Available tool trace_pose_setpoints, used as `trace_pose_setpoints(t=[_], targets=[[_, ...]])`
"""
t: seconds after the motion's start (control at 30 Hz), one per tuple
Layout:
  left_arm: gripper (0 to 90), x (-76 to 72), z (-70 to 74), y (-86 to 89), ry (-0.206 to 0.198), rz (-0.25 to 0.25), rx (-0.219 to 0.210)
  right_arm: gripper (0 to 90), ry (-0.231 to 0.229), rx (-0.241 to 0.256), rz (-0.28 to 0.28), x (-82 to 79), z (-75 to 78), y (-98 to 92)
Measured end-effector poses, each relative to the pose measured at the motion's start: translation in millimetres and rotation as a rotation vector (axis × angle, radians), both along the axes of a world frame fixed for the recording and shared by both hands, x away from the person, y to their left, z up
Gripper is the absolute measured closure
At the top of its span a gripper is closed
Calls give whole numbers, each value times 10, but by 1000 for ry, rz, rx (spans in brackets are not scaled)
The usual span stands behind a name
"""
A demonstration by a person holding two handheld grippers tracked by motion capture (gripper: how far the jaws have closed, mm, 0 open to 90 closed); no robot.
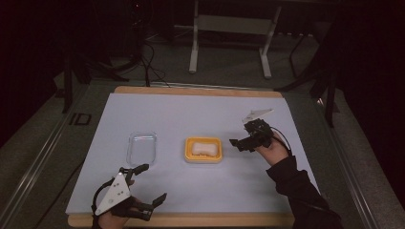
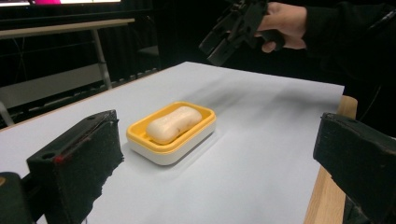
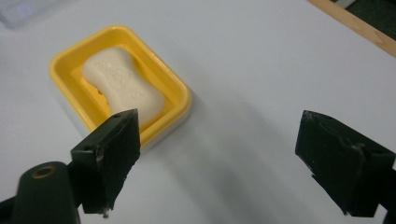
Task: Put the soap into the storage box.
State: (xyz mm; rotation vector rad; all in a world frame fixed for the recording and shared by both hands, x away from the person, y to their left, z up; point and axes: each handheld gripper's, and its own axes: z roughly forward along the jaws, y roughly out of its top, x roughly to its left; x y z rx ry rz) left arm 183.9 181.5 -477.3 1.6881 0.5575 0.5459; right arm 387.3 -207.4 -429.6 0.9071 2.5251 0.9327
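Note:
A cream bar of soap (image 1: pixel 203 148) lies in a yellow soap dish (image 1: pixel 204 158) at the middle of the white sheet. My right gripper (image 1: pixel 240 144) hovers just right of the dish, open, with nothing between its fingers. In the right gripper view the soap (image 3: pixel 122 86) and dish (image 3: pixel 180 95) sit ahead and left of the right gripper (image 3: pixel 219 140). My left gripper (image 1: pixel 152 183) is open and empty near the front edge, left of the dish. The left gripper view shows the left gripper (image 2: pixel 217 140), the soap (image 2: pixel 173 123) in the dish (image 2: pixel 175 151), and the right gripper (image 2: pixel 233 28) beyond.
A clear plastic lid (image 1: pixel 142 148) lies flat on the sheet left of the dish. The white sheet (image 1: pixel 191 109) covers a wooden tabletop (image 1: pixel 191 219), whose edge shows at front and back. A metal frame (image 1: pixel 229 28) stands on the floor behind the table.

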Motion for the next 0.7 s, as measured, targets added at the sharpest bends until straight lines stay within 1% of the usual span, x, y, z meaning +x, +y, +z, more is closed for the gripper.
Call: trace_pose_setpoints(t=[0.07, 0.17, 0.3, 0.37, 0.4, 0.43, 0.57, 0.7], targets=[[12, 0, 0, 0, 2, -1, 1, 140, -4, 24, -7, -55, 1, -51], [12, 3, -2, -4, 1, -2, 1, 139, -13, 43, -25, -139, -31, -110], [12, 2, -3, -5, 1, -1, 2, 139, -7, 55, -34, -248, -106, -171], [12, 3, -3, -2, 1, 0, 6, 140, -22, 49, -46, -305, -134, -198], [12, 3, -3, -3, 3, -1, 5, 140, -28, 56, -54, -332, -146, -215], [12, 2, -4, -3, 4, -2, 5, 140, -23, 65, -59, -355, -158, -230], [12, 4, -8, -6, 6, -2, 1, 142, -47, 82, -83, -447, -208, -290], [12, 1, -7, -6, 6, -2, 3, 143, -57, 103, -114, -539, -243, -341]])
